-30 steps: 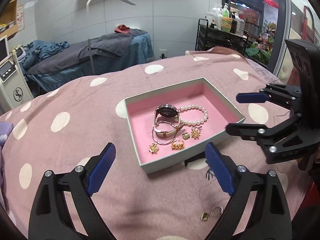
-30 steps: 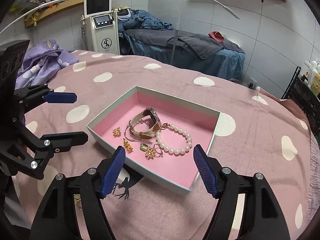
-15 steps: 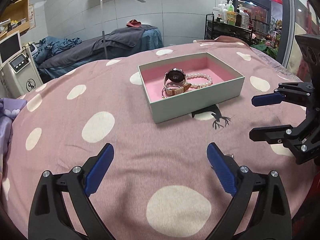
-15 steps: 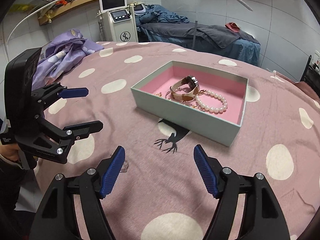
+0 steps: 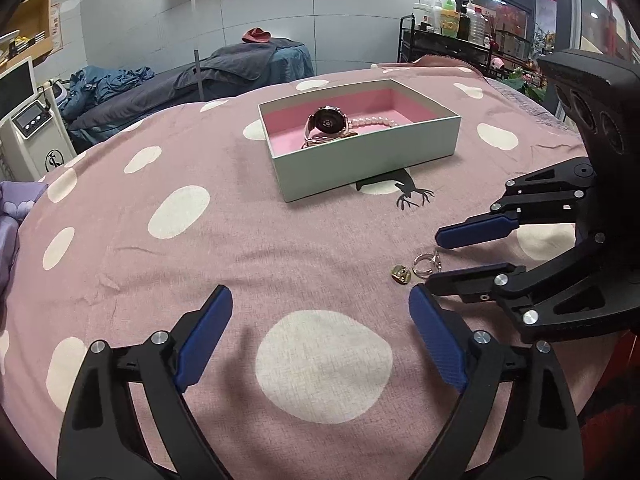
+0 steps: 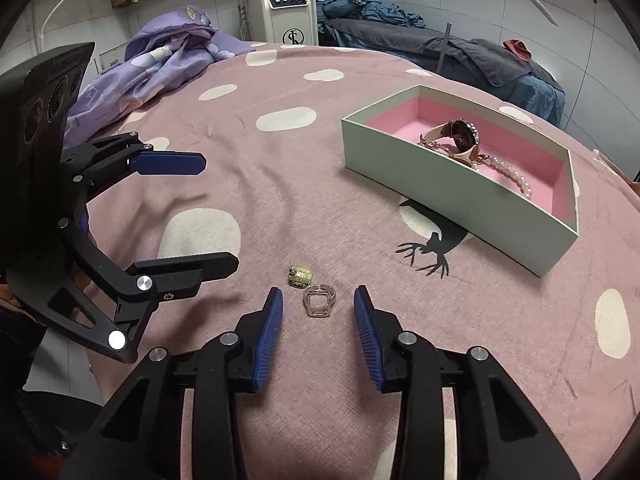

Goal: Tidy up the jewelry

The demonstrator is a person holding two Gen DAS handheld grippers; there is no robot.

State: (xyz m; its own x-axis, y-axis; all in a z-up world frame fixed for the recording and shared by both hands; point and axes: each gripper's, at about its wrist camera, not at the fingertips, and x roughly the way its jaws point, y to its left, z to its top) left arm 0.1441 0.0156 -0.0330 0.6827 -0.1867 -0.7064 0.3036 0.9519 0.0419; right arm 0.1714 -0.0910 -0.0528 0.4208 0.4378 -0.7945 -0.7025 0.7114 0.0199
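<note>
Ring between open right hand-held gripper fingers

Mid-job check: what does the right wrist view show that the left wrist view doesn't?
Only the right wrist view: the silver ring lying between the open right claw fingers, and the purple blanket. Only the left wrist view: the bottle shelf. Both: the gold ring, the box holding the watch and pearl bracelet, and the open left claw.

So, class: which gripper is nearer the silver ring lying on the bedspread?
Right. The right gripper is open with the silver ring between its fingertips; the left gripper is open, off to the side, over bare cloth.
</note>
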